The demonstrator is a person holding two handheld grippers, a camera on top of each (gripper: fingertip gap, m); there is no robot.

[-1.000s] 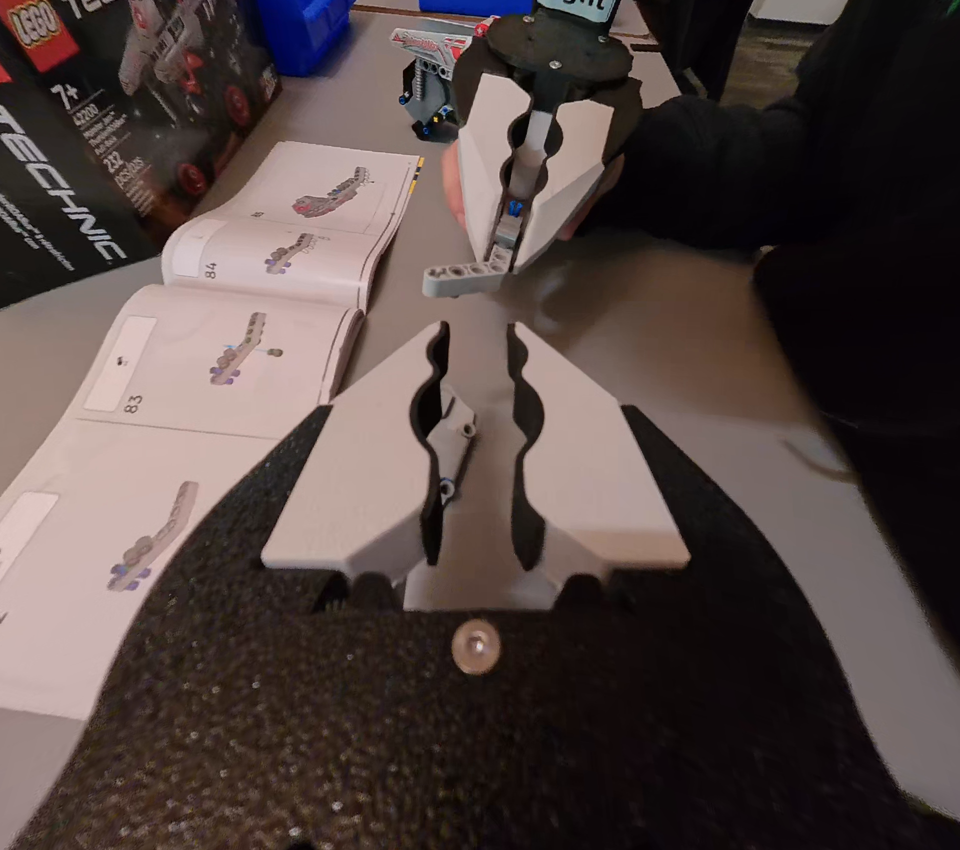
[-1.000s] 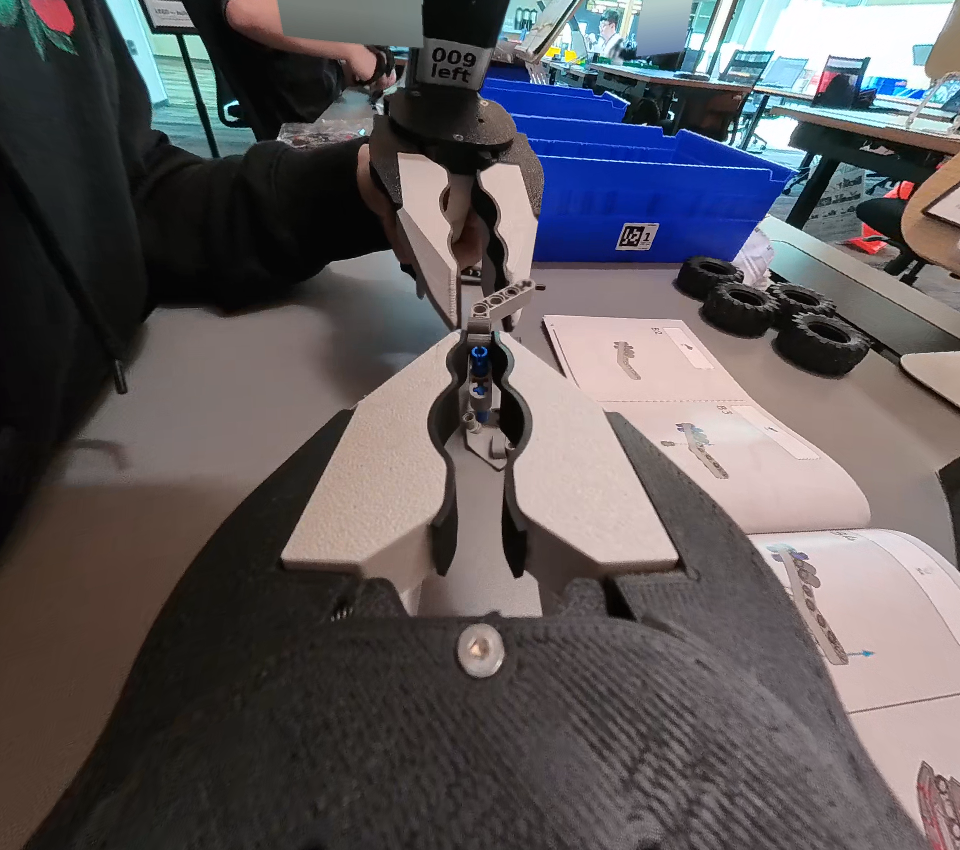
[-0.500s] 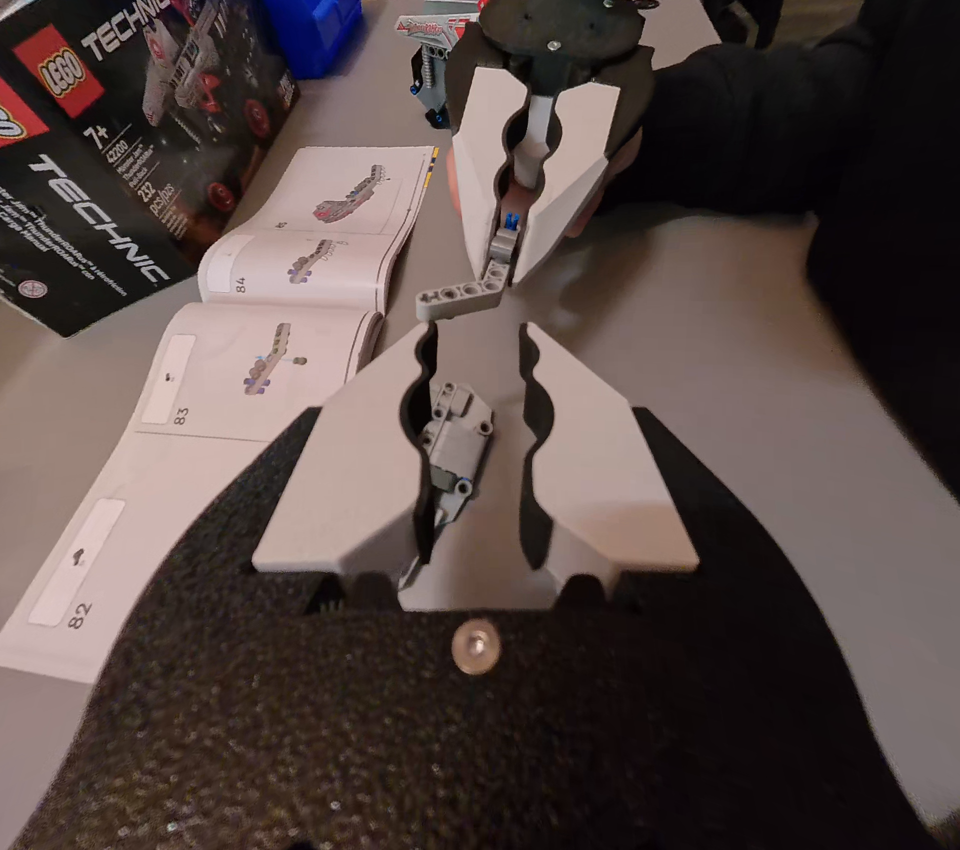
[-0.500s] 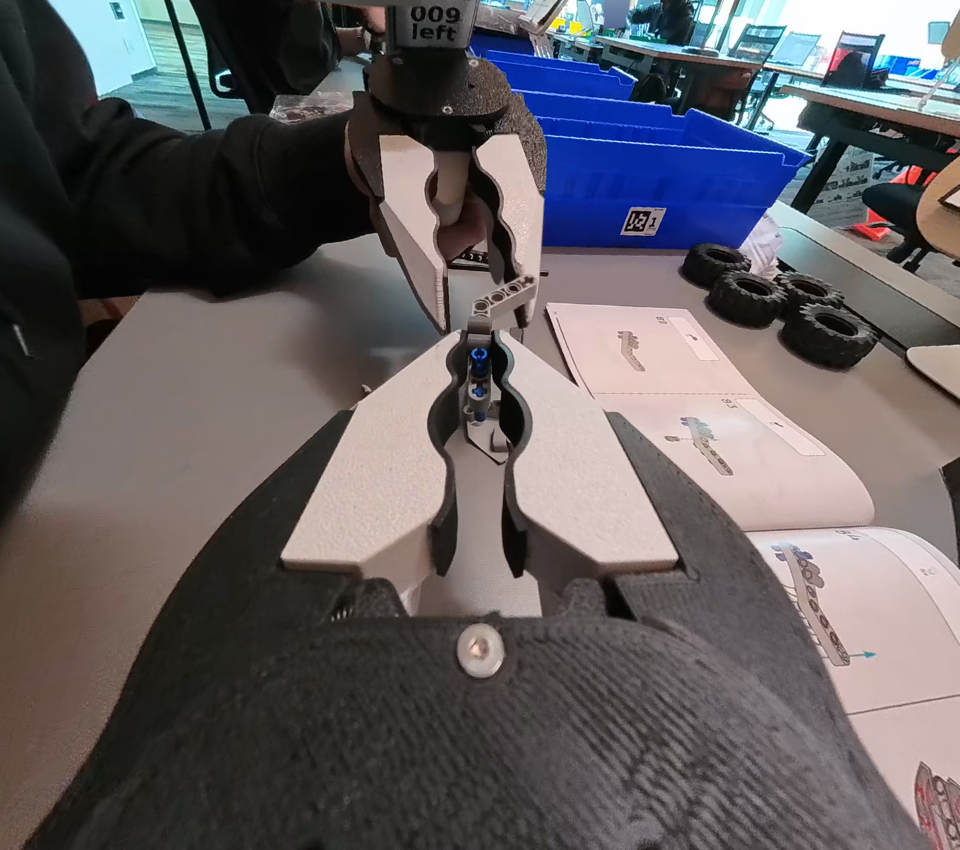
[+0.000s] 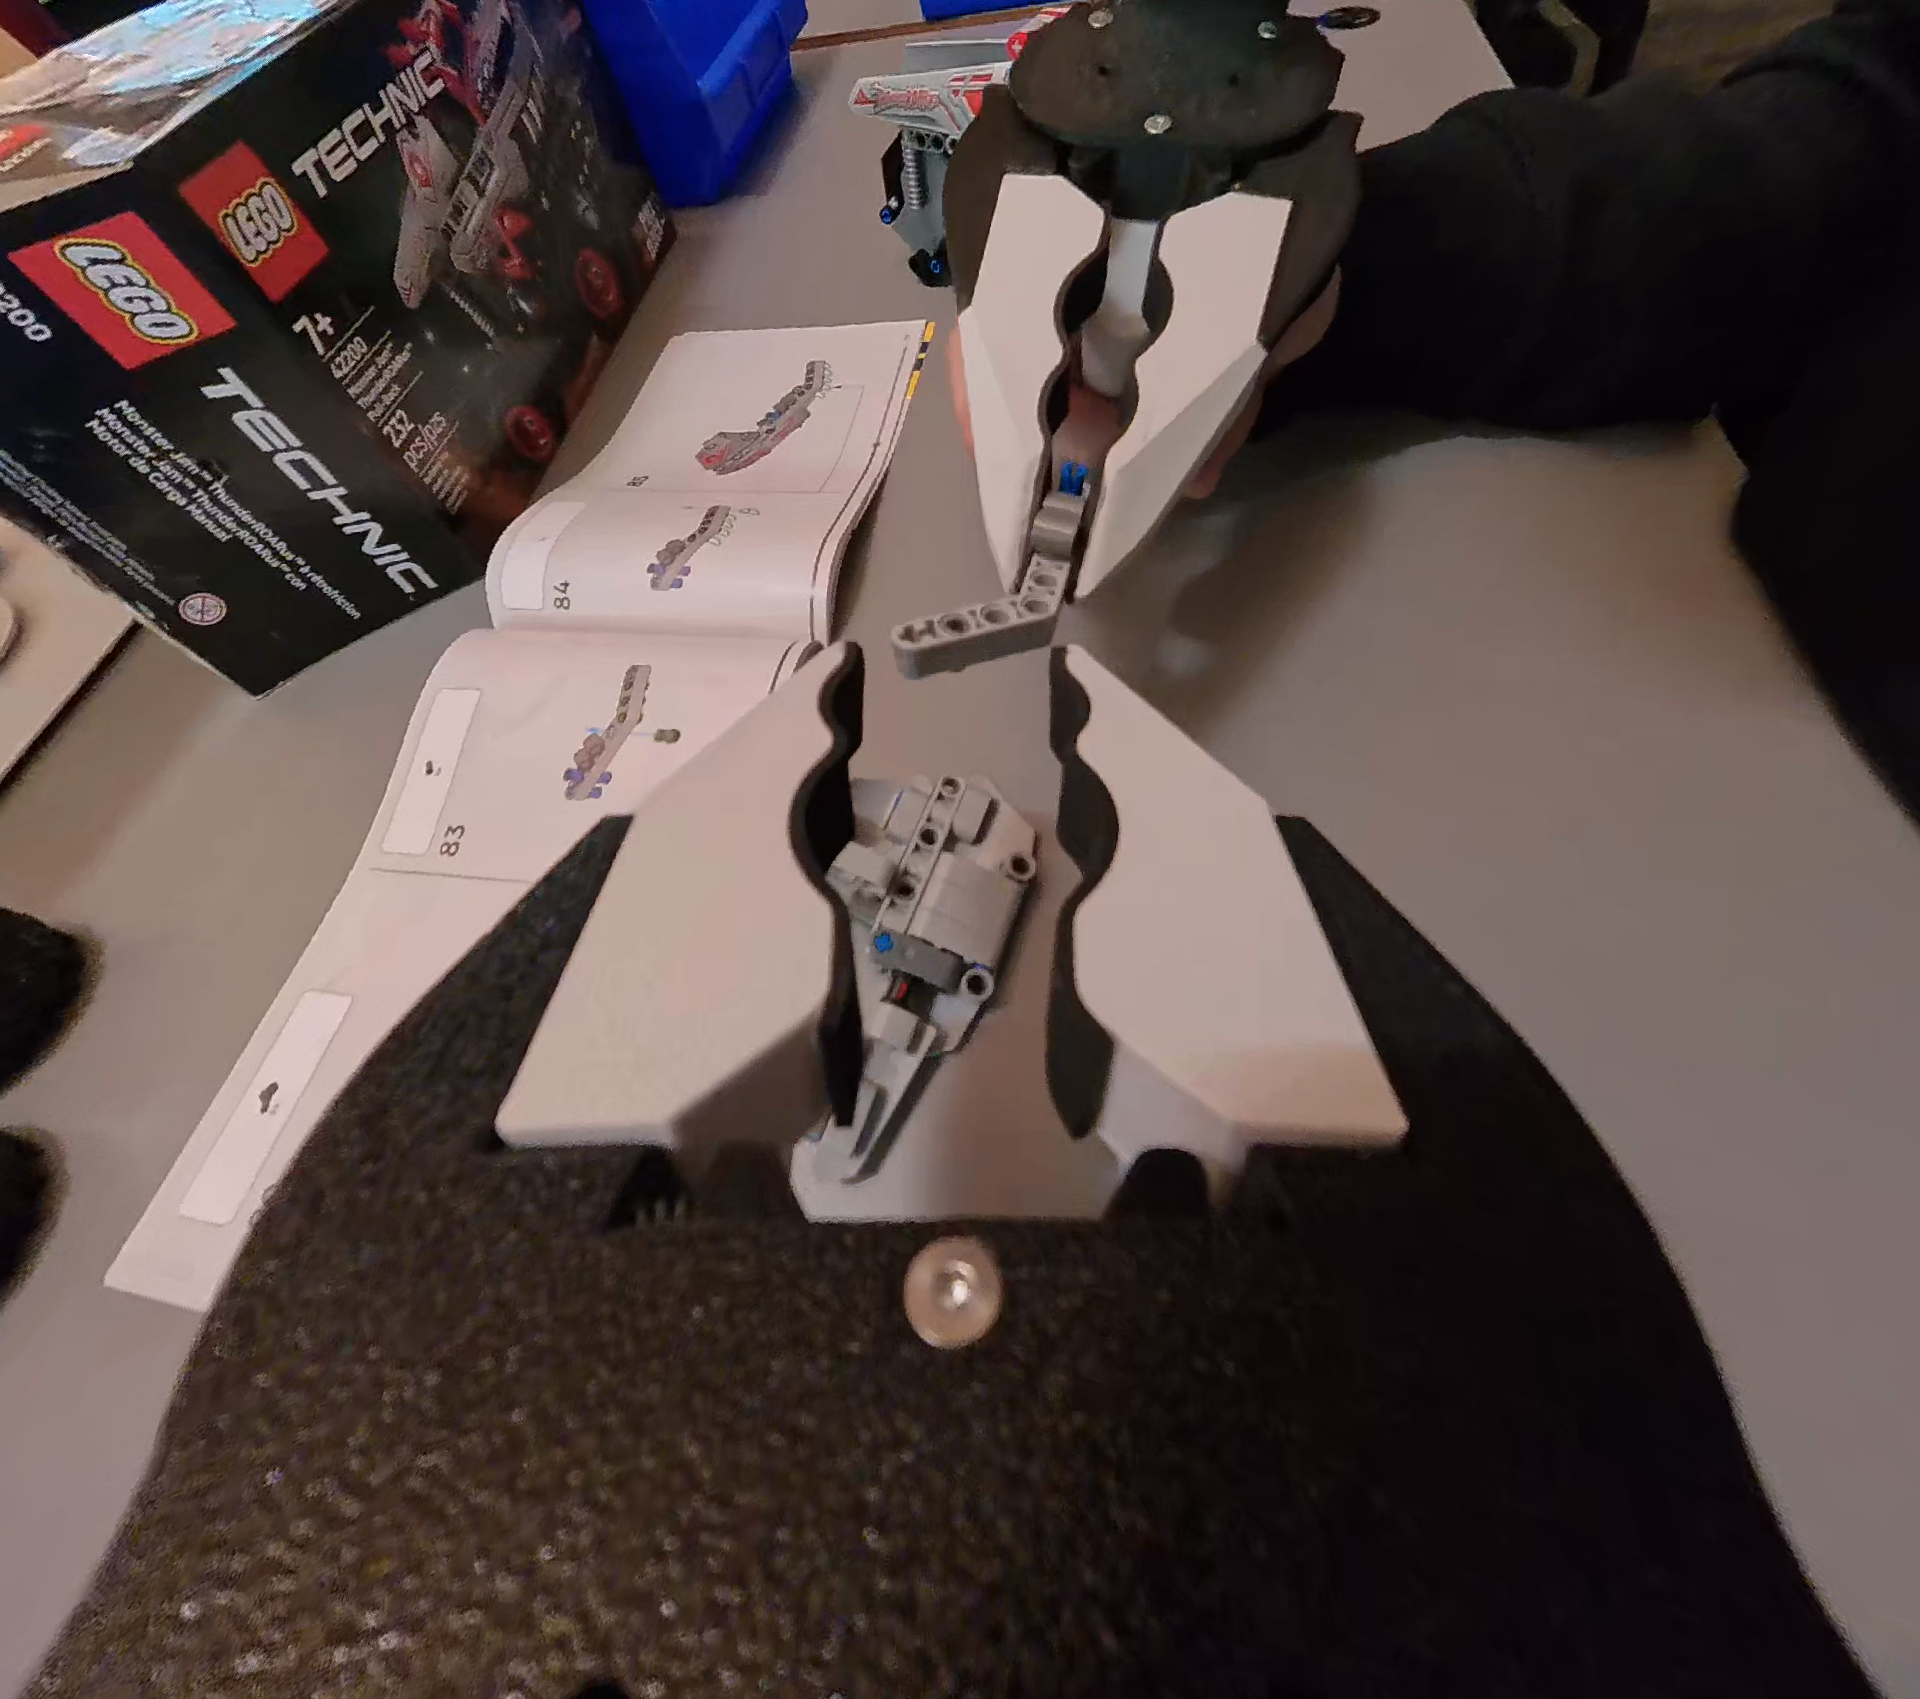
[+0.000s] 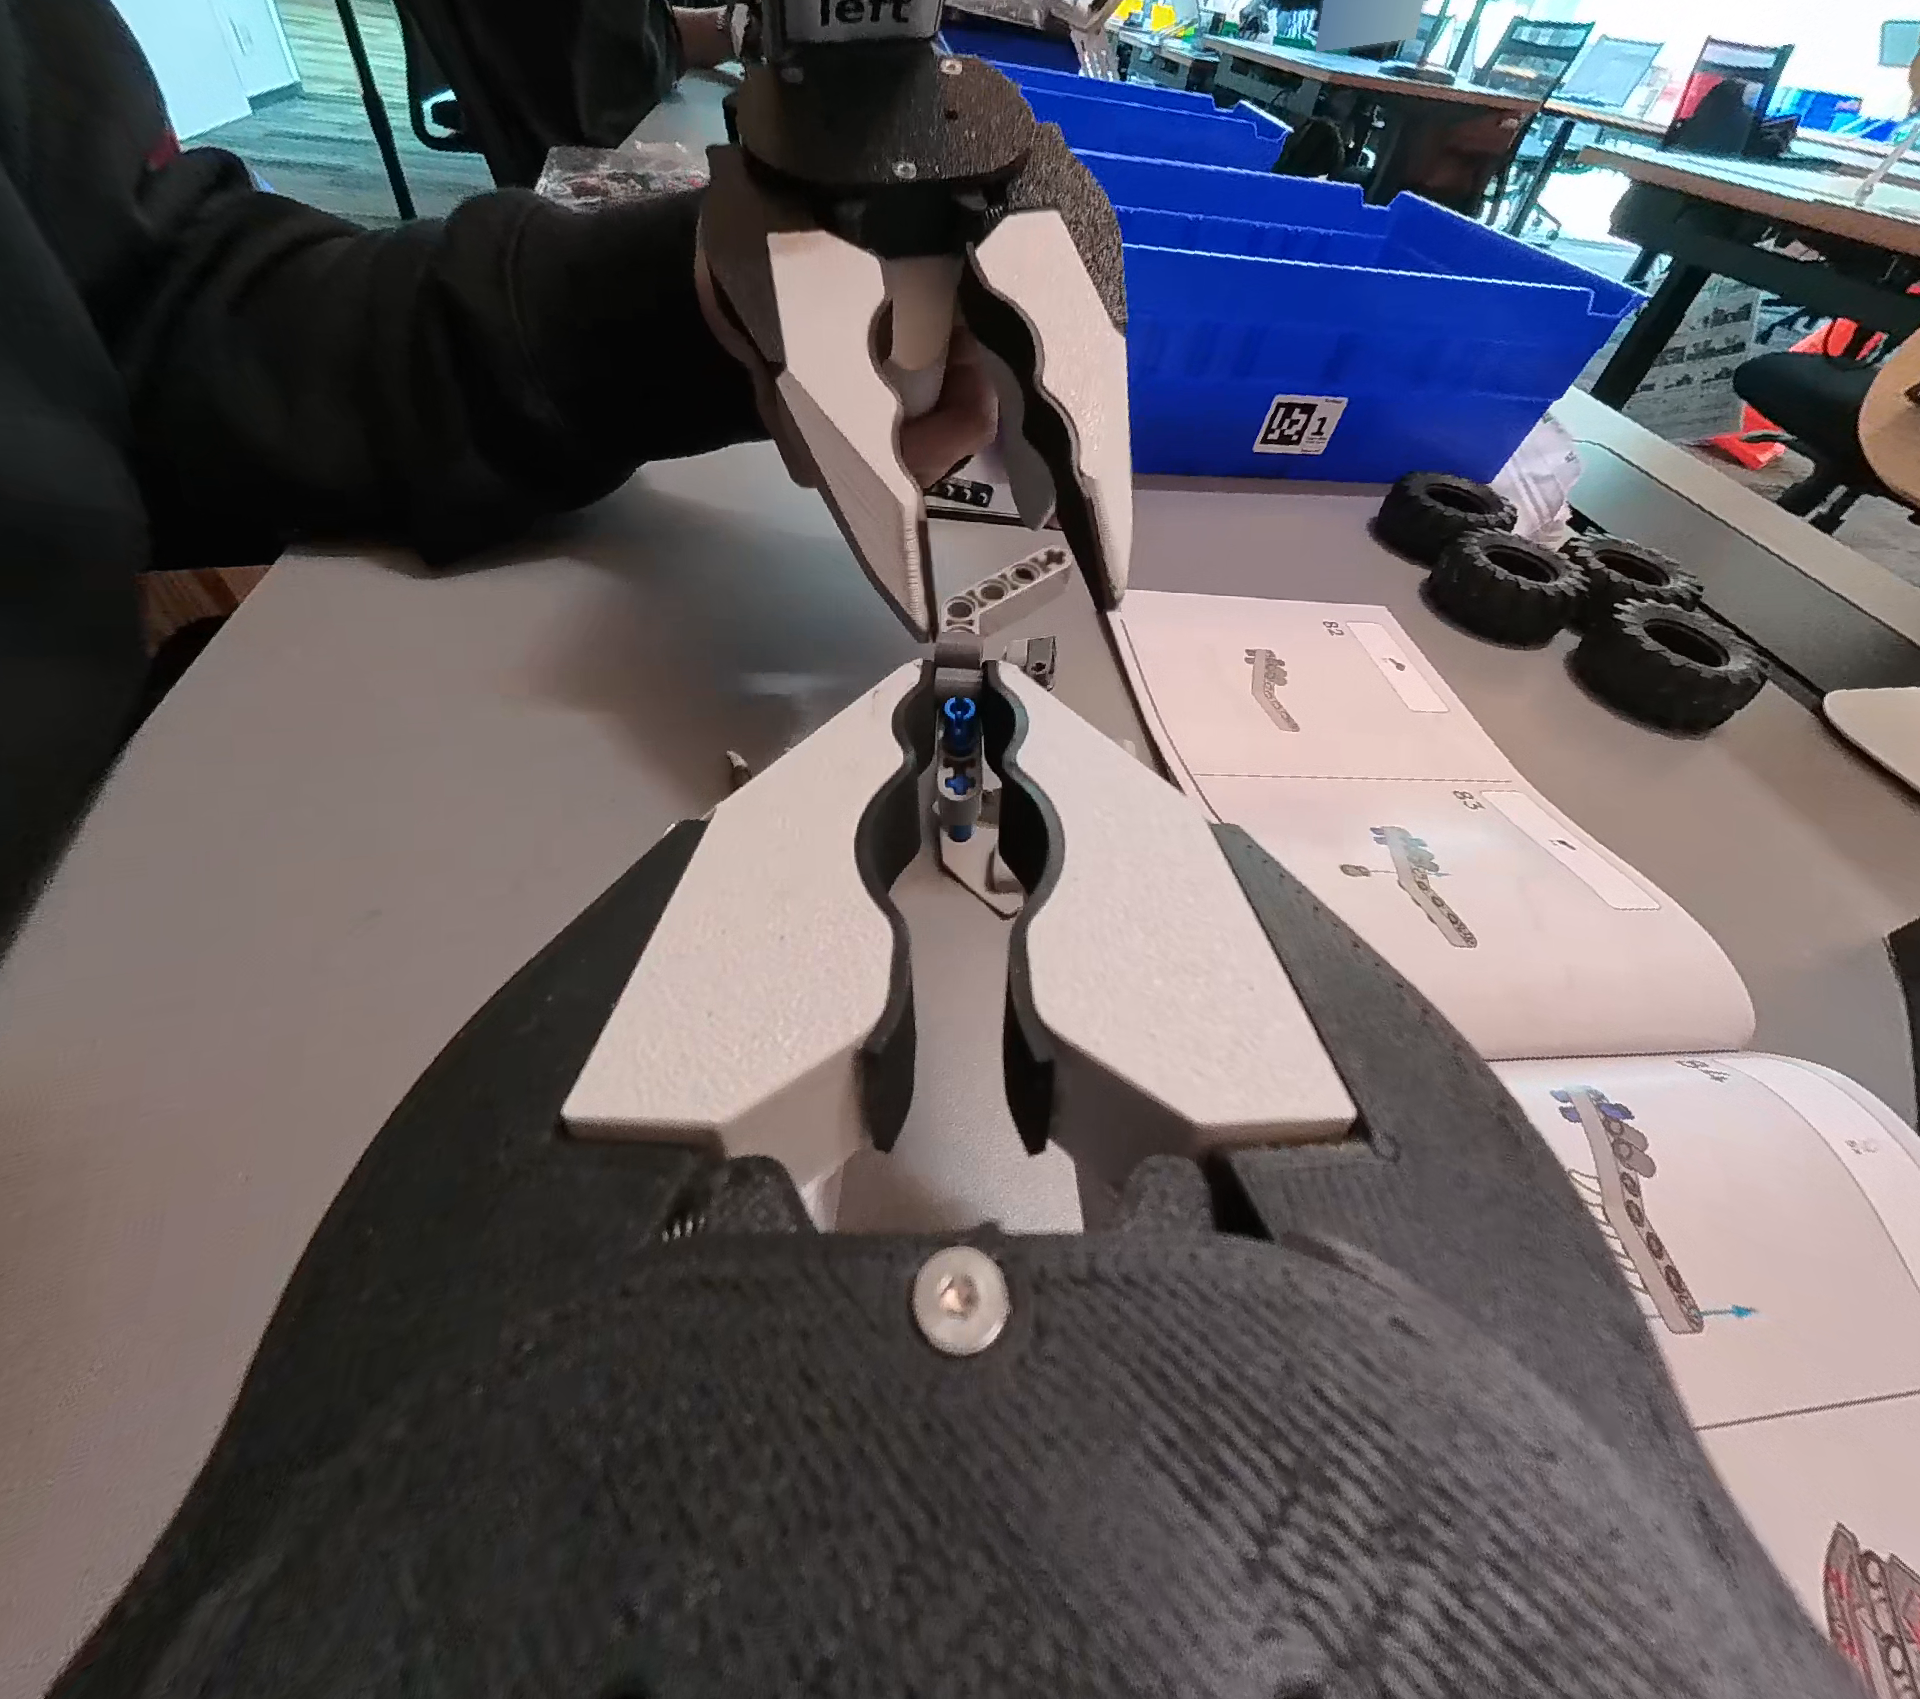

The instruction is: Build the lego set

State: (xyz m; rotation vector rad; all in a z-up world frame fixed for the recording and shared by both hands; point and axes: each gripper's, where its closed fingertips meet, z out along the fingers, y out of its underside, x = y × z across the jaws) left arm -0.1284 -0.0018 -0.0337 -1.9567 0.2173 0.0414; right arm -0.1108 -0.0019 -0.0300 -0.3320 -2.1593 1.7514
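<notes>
Left gripper (image 5: 956,673) levelled low over the grey table (image 5: 1455,818), fingers spread wide, nothing pinched; tips pointing toward the opposing tool. Grey lego sub-assembly (image 5: 925,901) lying on the table in the gap between the spread fingers, nearer one finger, contact with it not discernible. Right gripper (image 5: 1049,600) facing the left one, tilted tip-down, handle raised, gripped by a hand (image 5: 1226,444) in a black sleeve (image 5: 1558,278); fingers pressed together on a bent grey beam (image 5: 982,626) carrying blue pins, the free arm of the beam projecting sideways just beyond the tips. Same grip in the right wrist view: right gripper (image 6: 961,662) closed on the beam (image 6: 1003,589), left gripper (image 6: 1013,621) angled down from above with tips either side of the beam's free arm, apart from it. Open instruction booklet (image 5: 665,610) flat on the table beside both tools, touching neither. Set box (image 5: 312,319) standing past the booklet, blue bins (image 5: 686,28) behind it. Partly built model (image 5: 925,132) behind the right gripper, half hidden. Four black tyres (image 6: 1579,589) grouped near the table edge, beyond the booklet (image 6: 1351,776), in front of a large blue crate (image 6: 1351,319). Bare tabletop on the sleeve side of both grippers, reaching to the near edge; room narrowest on the booklet side.
</notes>
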